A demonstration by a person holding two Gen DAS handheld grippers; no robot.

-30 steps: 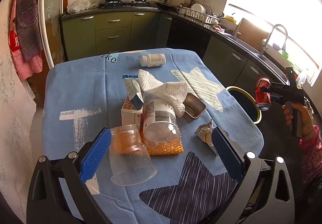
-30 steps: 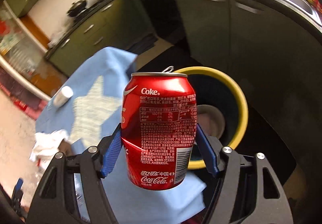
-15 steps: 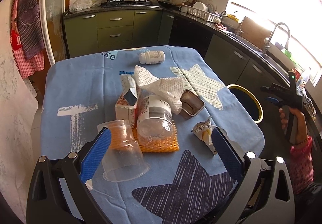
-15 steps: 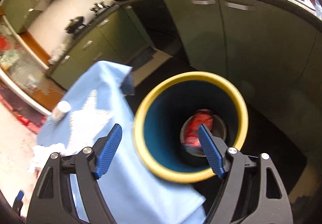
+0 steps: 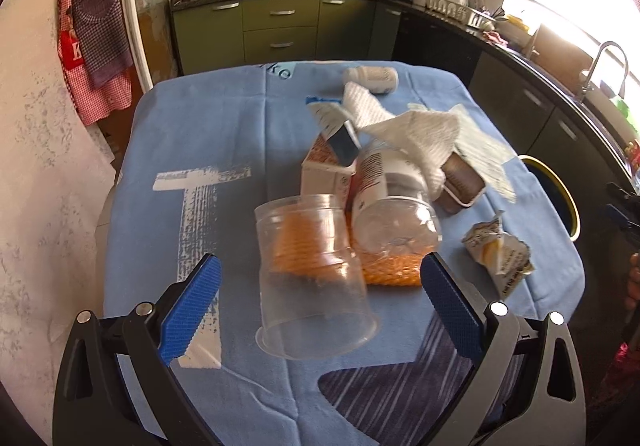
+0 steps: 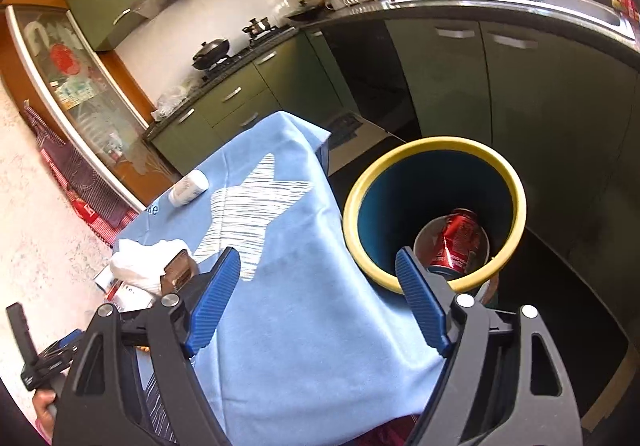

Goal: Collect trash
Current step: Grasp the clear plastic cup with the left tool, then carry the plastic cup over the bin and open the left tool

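My left gripper [image 5: 320, 302] is open and empty, with a clear plastic cup [image 5: 312, 278] lying on its side between its fingers. Behind the cup lie a clear jar [image 5: 394, 205], an orange mesh [image 5: 384, 266], a small carton [image 5: 324, 169], a white paper towel [image 5: 412, 129], a brown tin [image 5: 464, 181], a crumpled wrapper [image 5: 498, 254] and a white bottle [image 5: 372, 75]. My right gripper [image 6: 320, 302] is open and empty above the table edge, beside the yellow-rimmed blue bin [image 6: 434, 149]. A red Coke can [image 6: 458, 242] lies at the bin's bottom.
The table has a blue cloth [image 5: 208, 133] with star patterns. The bin [image 5: 560, 193] stands on the floor off the table's right edge. Green cabinets [image 5: 280, 29] and a counter with a sink [image 6: 560, 5] line the back and right.
My right gripper opened and the Coke can dropped into the bin; the gripper then drew back toward the table. My left gripper moved closer to the clear cup.
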